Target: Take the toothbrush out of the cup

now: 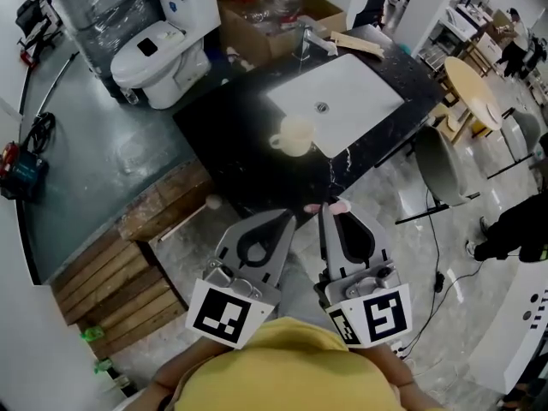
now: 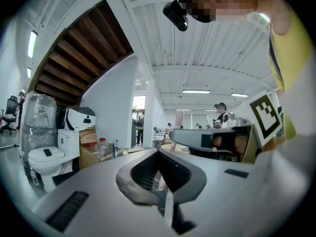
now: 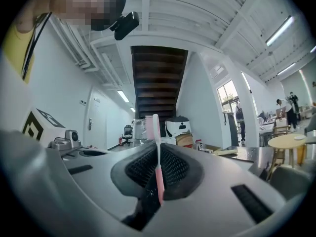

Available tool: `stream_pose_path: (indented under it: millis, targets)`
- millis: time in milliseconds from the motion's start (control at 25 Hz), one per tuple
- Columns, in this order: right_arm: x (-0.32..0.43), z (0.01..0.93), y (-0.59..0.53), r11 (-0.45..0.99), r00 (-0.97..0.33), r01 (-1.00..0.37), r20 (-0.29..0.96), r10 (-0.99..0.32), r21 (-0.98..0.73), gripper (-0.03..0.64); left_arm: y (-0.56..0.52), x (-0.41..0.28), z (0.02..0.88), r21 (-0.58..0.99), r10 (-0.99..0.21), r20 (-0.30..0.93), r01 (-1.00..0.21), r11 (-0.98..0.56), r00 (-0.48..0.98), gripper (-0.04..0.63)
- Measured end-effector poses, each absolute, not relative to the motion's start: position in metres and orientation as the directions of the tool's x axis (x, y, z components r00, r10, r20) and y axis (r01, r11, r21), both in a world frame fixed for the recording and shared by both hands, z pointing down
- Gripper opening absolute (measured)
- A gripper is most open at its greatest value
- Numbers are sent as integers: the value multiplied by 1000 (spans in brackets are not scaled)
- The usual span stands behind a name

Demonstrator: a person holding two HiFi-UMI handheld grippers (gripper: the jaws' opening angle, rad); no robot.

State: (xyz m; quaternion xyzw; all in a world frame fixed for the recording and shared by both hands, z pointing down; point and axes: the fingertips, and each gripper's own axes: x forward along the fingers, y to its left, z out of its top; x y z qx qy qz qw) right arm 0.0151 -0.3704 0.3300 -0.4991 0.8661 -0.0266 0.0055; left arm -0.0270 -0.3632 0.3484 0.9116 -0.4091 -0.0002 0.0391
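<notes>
The toothbrush (image 3: pixel 157 152), pink at the handle and white toward the head, is clamped between the jaws of the right gripper (image 3: pixel 158 168). In the right gripper view it stands upright between the ribbed black pads, with its bristled head rising above the jaw tips. In the head view only its pink end (image 1: pixel 332 206) shows at the tip of the right gripper (image 1: pixel 328 221).

The toothbrush is clear of the cup (image 1: pixel 294 135) and well apart from it, on the person's side of the cup. The cup is pale, with a handle on its left. It stands on the black counter (image 1: pixel 231 144), touching the near edge of the white sink (image 1: pixel 360 101).

The left gripper (image 1: pixel 287 223) is just left of the right one and equally far from the cup on the person's side. Its jaws (image 2: pixel 159 167) are drawn together, and nothing is seen held between them. Both grippers are off the counter edge nearest the person, over the pale floor.

Beyond the cup and to its left is a white toilet (image 1: pixel 163 50). Straight beyond the cup, behind the counter, is an open cardboard box (image 1: pixel 257 24). Left of the cup and nearer the person are wooden pallets (image 1: pixel 111 281). Right of the cup, past the sink, is a round table (image 1: pixel 475 88).
</notes>
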Motion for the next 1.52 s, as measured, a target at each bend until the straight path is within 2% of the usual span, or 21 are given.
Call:
stream_pose_path:
  millis: [560, 1520]
  targets:
    - [23, 336, -352, 550, -552, -834, 112, -826, -51, 31, -359, -6, 336, 80, -745, 23, -744, -663, 666, 9]
    - [42, 332, -357, 582, -584, -811, 104, -805, -57, 31, -361, 18, 336, 54, -748, 51, -750, -660, 662, 9]
